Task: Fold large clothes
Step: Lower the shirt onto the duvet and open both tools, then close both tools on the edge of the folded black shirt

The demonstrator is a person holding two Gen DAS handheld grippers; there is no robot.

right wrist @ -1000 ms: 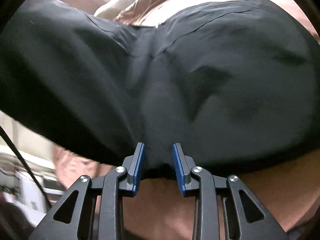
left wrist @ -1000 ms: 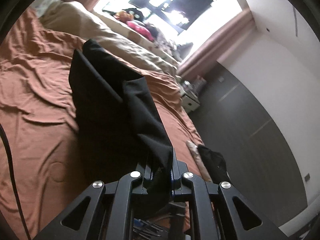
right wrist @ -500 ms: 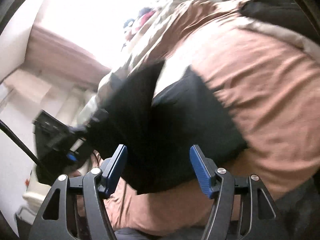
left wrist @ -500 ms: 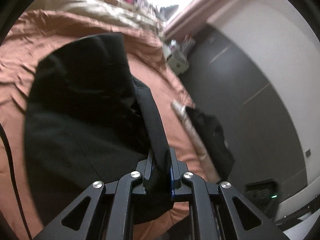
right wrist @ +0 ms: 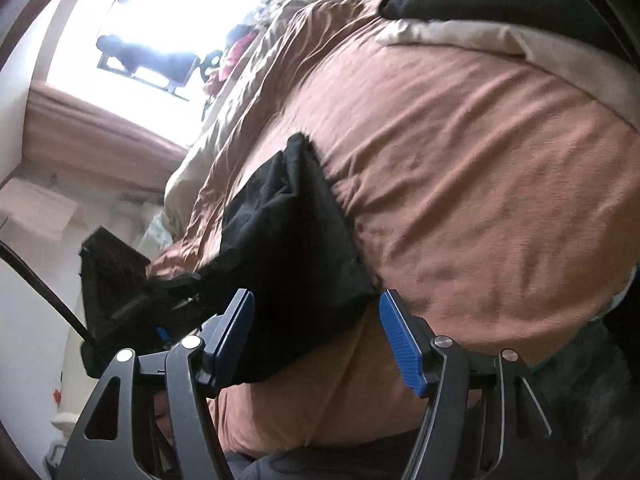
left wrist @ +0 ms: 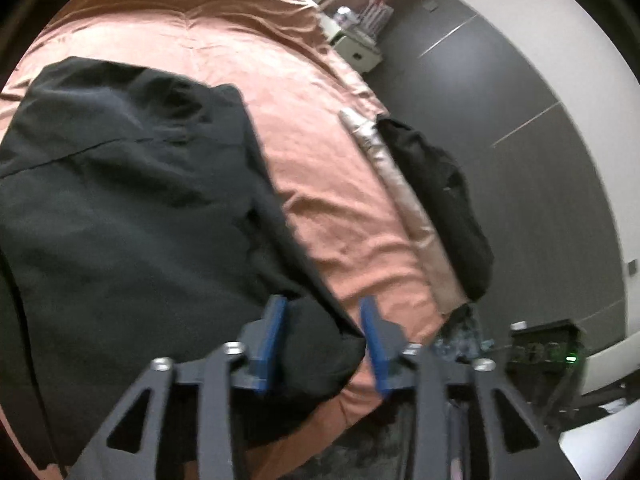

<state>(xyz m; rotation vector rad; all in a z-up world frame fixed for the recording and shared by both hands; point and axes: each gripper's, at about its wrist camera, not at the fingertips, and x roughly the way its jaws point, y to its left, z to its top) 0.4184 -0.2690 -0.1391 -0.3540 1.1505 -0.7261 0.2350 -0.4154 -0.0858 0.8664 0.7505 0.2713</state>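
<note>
Left gripper: my left gripper [left wrist: 324, 340] has its jaws parted, with a bunched corner of cloth sitting loose between the blue pads [left wrist: 272, 344]; I cannot tell if the cloth touches the pads.
Right gripper: my right gripper [right wrist: 316, 336] is spread wide, its blue pads [right wrist: 400, 344] standing off either side of the cloth's near edge, gripping nothing.
Garment: the black garment [left wrist: 120, 208] lies spread and partly folded on the rust bedspread [left wrist: 320, 160], filling my left view from 9 to 6 o'clock; in my right view it [right wrist: 288, 248] sits at centre, running up toward 11 o'clock.
Around it: a second dark garment [left wrist: 436, 196] lies at 3 o'clock over the bed's edge, beside a pale beige strip of bedding [left wrist: 400, 192]. A small nightstand [left wrist: 356, 48] with clutter stands at 1 o'clock. A dark box with a green light [left wrist: 548, 348] sits on the floor at 4 o'clock.
In the way: in my right view, the left gripper's black body [right wrist: 116, 292] and a black cable [right wrist: 40, 288] crowd 8 to 9 o'clock, right against the garment's far end.
Backdrop: a bright window [right wrist: 160, 12] glares at 11 o'clock, with heaped things I cannot make out on the beige bedding below it.
</note>
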